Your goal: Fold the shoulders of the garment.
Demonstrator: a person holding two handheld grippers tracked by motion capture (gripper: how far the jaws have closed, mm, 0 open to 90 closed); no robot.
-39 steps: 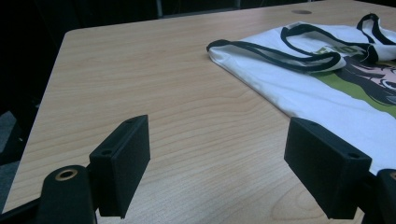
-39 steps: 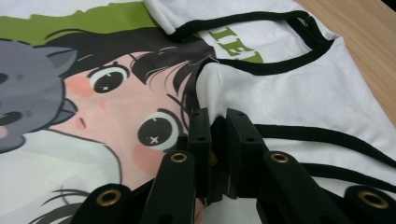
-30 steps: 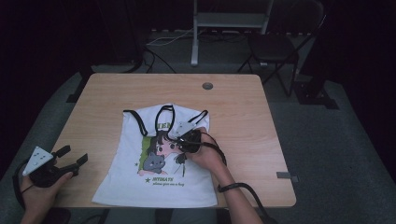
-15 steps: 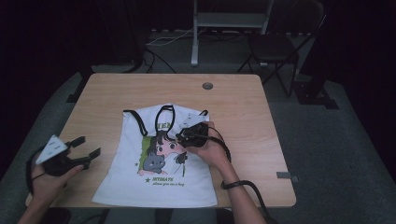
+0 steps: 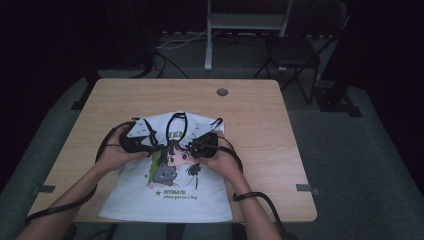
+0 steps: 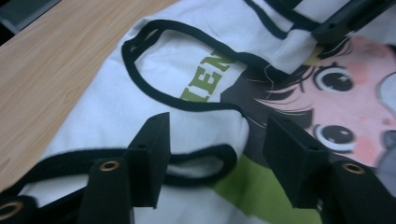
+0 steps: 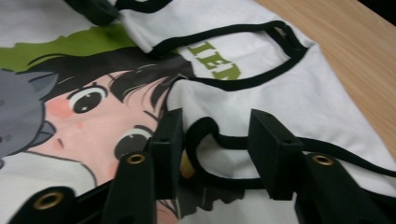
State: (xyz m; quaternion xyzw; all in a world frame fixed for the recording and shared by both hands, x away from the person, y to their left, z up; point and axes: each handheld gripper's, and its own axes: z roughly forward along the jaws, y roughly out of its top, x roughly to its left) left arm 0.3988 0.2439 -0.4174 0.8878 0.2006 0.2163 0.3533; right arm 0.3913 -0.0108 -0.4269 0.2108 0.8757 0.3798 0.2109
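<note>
Lying flat on the near half of the bench point(image 5: 260, 105), the white shirt point(image 5: 170, 192) has both claws at its folded top: left claw point(image 6: 217, 140) closing, still apart, around a black-edged strap point(image 6: 201, 161); right claw point(image 7: 215, 140) closing, straddling another strap point(image 7: 224, 140).

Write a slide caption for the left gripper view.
Left gripper closing around black-trimmed sleeve of the white printed T-shirt on wooden table.

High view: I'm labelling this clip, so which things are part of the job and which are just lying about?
In the job:
- white printed shirt
- its black-trimmed folded edge
- left gripper
- right gripper

Lying about:
- table, with a round grommet
- folding chair
- metal stand
</note>
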